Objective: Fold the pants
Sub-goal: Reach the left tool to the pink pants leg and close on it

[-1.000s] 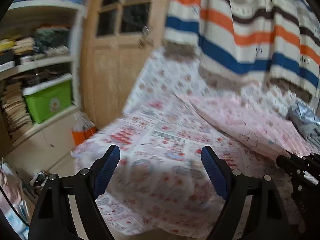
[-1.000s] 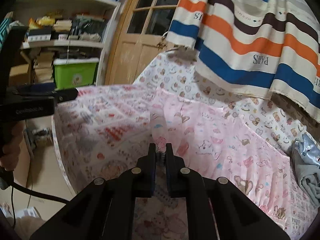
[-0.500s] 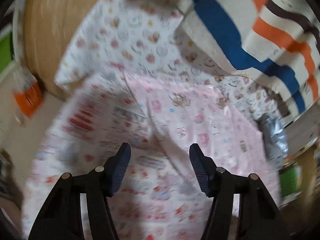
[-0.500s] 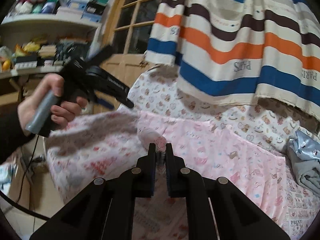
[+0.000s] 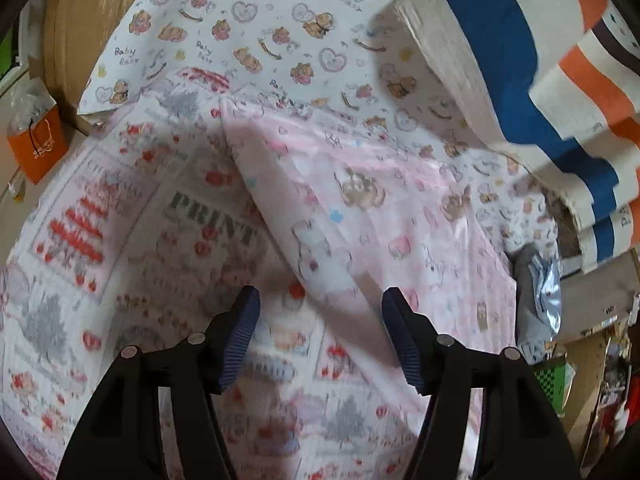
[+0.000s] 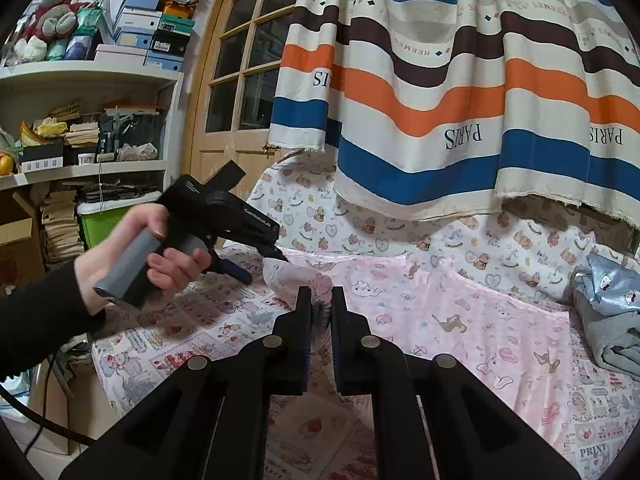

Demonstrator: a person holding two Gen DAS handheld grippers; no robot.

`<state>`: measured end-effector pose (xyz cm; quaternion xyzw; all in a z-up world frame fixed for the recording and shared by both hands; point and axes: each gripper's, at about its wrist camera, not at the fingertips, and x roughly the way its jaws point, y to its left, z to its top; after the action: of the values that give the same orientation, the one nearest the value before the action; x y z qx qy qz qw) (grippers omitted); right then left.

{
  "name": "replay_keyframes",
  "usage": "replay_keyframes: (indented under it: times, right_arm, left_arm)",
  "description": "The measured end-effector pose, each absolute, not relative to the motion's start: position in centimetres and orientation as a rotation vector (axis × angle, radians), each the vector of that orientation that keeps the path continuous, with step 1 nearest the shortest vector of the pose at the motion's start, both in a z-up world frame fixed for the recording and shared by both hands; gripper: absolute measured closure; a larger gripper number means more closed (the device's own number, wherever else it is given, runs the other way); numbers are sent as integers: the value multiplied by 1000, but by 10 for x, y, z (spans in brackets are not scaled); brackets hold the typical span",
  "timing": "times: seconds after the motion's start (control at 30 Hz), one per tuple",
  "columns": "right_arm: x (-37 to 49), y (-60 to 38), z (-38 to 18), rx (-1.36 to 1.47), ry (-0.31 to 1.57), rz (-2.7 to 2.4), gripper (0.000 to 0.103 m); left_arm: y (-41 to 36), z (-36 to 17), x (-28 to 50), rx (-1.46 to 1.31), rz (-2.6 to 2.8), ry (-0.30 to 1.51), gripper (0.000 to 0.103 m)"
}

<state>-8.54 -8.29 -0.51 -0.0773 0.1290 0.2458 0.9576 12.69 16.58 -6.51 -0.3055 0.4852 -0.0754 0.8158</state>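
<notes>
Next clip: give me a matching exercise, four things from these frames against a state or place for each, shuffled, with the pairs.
Things:
1. left claw
2. right claw
3. pink pants
4. grey garment

States or places:
A. bunched at the bed's right edge
B. open, above the pants' edge
C. spread flat across the bed
D. shut on pink cloth

Pairs: 1-B, 2-D, 3-C, 4-A

Left gripper (image 5: 320, 312) wide apart above pink pants (image 5: 384, 216) on printed sheet (image 5: 120, 240)
</notes>
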Motion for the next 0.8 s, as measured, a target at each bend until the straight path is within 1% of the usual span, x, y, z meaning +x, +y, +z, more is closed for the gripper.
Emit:
replay_keyframes:
  times: [0.1, 0.2, 0.23, 0.33, 0.37, 0.43, 0.63, 0.73, 0.8]
  right_arm:
    - [-85, -84, -6, -149, 264, 506, 95]
    - [-85, -84, -7, -149, 265, 509, 95]
    - [-86, -84, -7, -150, 265, 511, 95]
    - [-88, -85, -8, -155, 261, 516, 95]
    - [-88, -85, -8, -157, 261, 517, 95]
    - [-88, -86, -10, -154, 264, 521, 95]
    - [-87, -85, -12, -135, 282, 540, 95]
    - [-89, -84, -12, -134, 277, 542, 95]
    - [-90, -84, -11, -131, 275, 545, 95]
  left_arm:
    - [172, -62, 142, -669, -127, 974, 42]
    - [178, -56, 159, -607, -28, 894, 43]
    - [181, -56, 165, -599, -10, 887, 46]
    - [192, -59, 183, -620, 4, 886, 51]
    - [196, -62, 188, -627, 9, 889, 57]
    - [200, -67, 195, -628, 14, 892, 63]
    - [202, -68, 198, -621, 41, 887, 64]
    - [198, -66, 196, -577, 59, 905, 61]
    - [196, -66, 197, -560, 69, 904, 60]
